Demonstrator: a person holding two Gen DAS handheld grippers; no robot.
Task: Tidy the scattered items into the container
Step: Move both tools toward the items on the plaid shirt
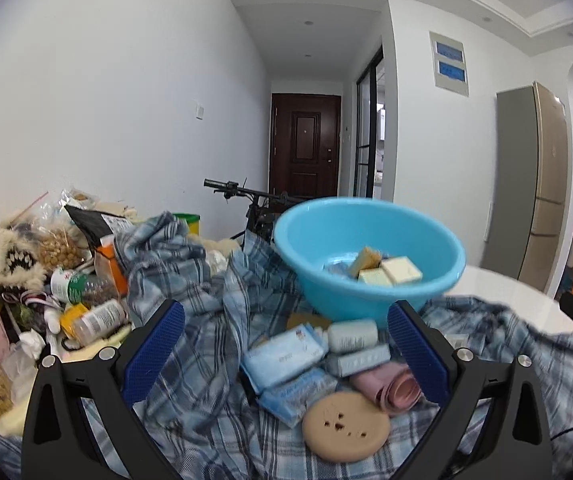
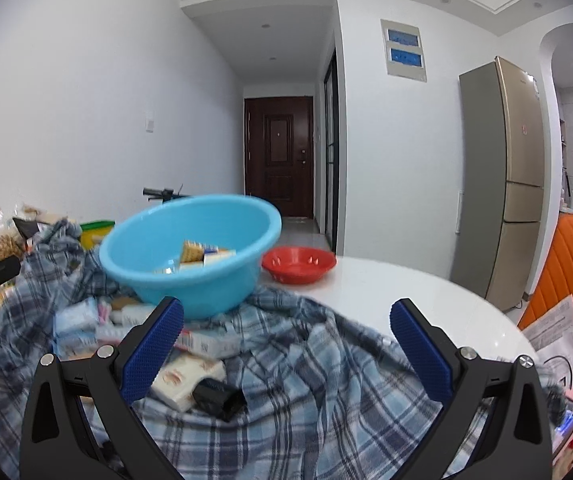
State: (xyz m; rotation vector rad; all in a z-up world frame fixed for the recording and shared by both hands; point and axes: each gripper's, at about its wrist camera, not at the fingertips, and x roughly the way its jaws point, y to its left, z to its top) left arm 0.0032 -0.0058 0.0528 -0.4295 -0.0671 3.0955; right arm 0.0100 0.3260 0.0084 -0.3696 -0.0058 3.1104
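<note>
Both tools gape empty, but the left tool (image 1: 286, 356) hangs nearer, the tissue packs (image 1: 282, 354) lying just ahead between its fingers, below the blue basin (image 1: 366, 256).

Both your wrist views looked forward low over the blue plaid cloth (image 1: 206, 360), sharing the light-blue plastic basin (image 2: 190, 256) mid-frame.

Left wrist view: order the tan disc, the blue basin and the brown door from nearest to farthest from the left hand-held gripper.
1. Tan disc, low between the left hand-held gripper's fingers.
2. Blue basin, ahead on the plaid cloth.
3. Brown door, down the hallway.
</note>
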